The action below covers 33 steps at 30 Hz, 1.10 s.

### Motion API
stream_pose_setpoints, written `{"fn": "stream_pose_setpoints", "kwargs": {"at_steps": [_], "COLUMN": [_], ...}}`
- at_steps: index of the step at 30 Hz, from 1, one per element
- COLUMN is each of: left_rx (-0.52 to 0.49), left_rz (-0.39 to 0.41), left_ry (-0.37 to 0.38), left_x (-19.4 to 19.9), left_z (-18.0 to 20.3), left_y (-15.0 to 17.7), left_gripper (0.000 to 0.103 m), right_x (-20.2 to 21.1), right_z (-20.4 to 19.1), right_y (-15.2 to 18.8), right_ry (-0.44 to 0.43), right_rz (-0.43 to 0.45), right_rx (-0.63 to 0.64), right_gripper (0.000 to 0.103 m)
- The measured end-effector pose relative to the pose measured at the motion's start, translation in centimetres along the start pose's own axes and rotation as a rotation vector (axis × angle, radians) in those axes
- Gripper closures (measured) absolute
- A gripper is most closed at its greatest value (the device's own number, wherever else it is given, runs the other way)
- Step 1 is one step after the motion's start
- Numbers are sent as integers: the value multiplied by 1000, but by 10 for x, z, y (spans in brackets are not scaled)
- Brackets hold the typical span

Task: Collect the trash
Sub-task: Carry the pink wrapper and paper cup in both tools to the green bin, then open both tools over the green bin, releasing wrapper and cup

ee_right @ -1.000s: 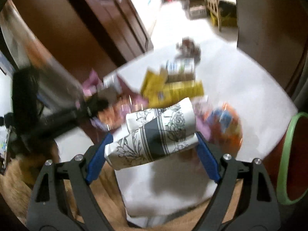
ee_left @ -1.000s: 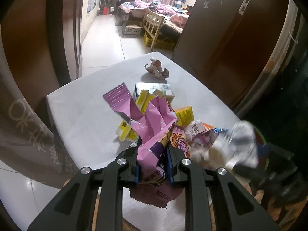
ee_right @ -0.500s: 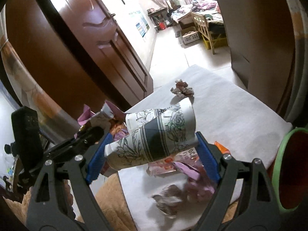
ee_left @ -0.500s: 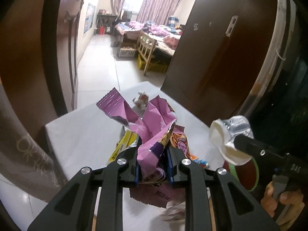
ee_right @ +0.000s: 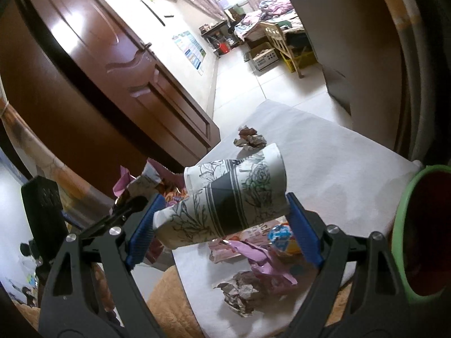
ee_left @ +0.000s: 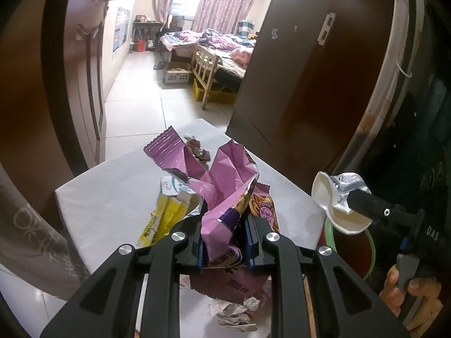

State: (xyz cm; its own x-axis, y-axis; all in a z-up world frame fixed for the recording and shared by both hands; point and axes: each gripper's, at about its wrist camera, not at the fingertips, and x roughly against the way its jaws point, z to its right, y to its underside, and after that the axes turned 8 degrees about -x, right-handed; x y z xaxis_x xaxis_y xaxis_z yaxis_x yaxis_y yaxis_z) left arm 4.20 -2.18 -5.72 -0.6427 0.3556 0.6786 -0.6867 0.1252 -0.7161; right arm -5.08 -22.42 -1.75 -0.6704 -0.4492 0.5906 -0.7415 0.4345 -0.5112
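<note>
My left gripper is shut on a crumpled pink snack wrapper and holds it above the white table. My right gripper is shut on a crushed paper cup with a black flower print, lying sideways between the blue pads. The cup also shows in the left wrist view, at the right over the green-rimmed bin. The bin stands at the table's right edge in the right wrist view.
Loose trash lies on the table: yellow packets, a crumpled paper ball, pink and orange wrappers, and a far paper wad. Dark wooden doors stand on both sides. A tiled floor leads to a bedroom.
Both grippers have risen and tilted up from the table, each still holding its item. The right gripper with the cup has moved toward the green bin.
</note>
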Motion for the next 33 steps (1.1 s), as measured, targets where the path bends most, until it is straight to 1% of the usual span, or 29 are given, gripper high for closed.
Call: {"fn": "stream_pose_setpoints", "kwargs": {"at_steps": [3,6,8,12,15,19,23,25,28,30,32,33], "left_rx": [-9,-48,-73,-120,-160,-208,-303,-356,-415,-436,-446,-446], "left_rz": [-18,-36,-53,-69,-87,-122,-162,-167,-164,-169,-173,-171], "left_ry": [29,50,84,149,208,305,387,419,435,435,432,432], "left_x": [-8,-15,-23,-36,-51,-75,-94,-99,-104,-109,-113,-115], "left_z": [17,36,52,82,113,162,216,241,265,273,275,276], "left_y": [1,4,4,3,3,9,21,25,28,29,29,29], "left_gripper": [85,85,85,85,85,85,85,85,85,84,78,71], "right_x": [10,22,31,58,79,100,114,120,127,131,135,136], "right_z": [16,38,53,97,125,152,171,180,193,201,204,205], "right_y": [-5,-11,-14,-18,-19,-18,-19,-19,-19,-20,-20,-21], "right_ry": [-12,-14,9,60,102,150,184,206,233,263,293,301], "right_rz": [18,41,64,118,162,203,238,250,263,272,283,286], "right_rx": [-45,-101,-128,-225,-282,-333,-367,-388,-411,-421,-423,-422], "right_gripper": [19,19,19,19,19,19,19,19,19,19,19,19]}}
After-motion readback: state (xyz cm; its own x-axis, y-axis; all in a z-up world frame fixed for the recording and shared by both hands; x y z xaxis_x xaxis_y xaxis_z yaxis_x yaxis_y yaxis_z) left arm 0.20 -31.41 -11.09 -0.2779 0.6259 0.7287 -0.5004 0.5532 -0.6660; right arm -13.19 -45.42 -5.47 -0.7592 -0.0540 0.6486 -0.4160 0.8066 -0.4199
